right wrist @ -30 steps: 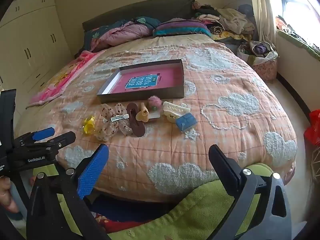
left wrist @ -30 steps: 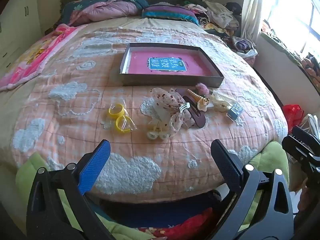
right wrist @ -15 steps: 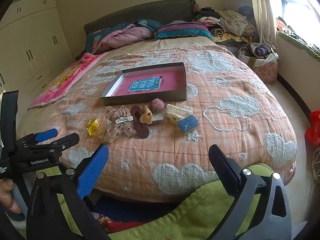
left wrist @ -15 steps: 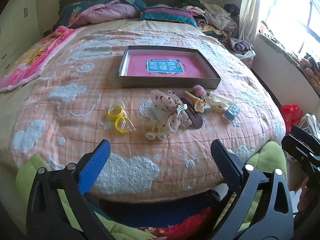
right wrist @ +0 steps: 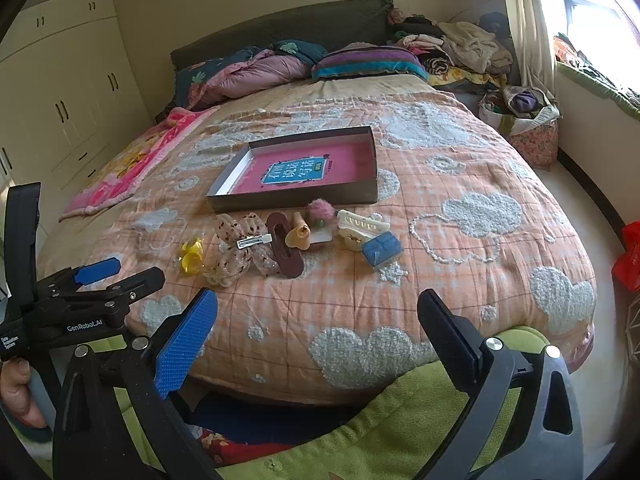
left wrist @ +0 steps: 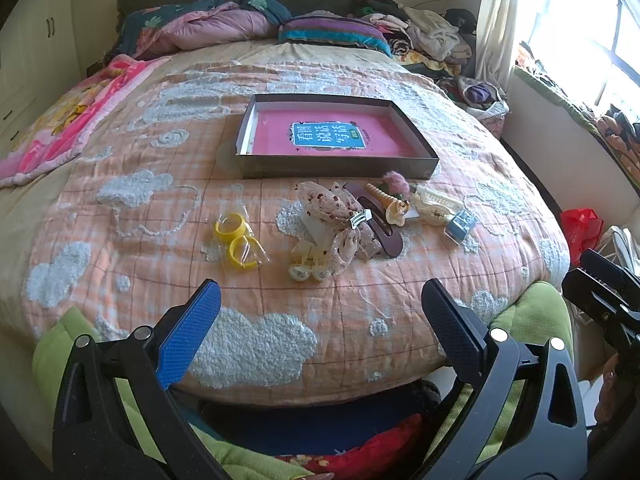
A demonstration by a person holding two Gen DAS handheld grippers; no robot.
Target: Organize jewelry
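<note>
My left gripper (left wrist: 320,312) hangs released, jaws spread wide and empty, over the near edge of the bed; my right gripper (right wrist: 318,312) is just as wide and empty beside it. The jewelry lies in a loose row on the quilt (left wrist: 140,160) ahead: two glossy yellow rings (left wrist: 236,240) in clear wrap, a gauzy dotted bow (left wrist: 336,216) with a metal clip, a smooth maroon oval hair clip (left wrist: 382,228), a ridged ice-cream-cone clip (left wrist: 390,204) against a fuzzy pink pompom (left wrist: 396,182), a cream toothed claw clip (left wrist: 434,204) and a small blue box (left wrist: 460,226). Just behind them sits a shallow, dark-walled rectangular tray (left wrist: 336,168) with a pink floor. The quilt is soft orange check with nubby white clouds; bare stretches lie to either side of the row and between it and my grippers. A green fleece blanket (right wrist: 400,412) bunches below the bed's edge.
</note>
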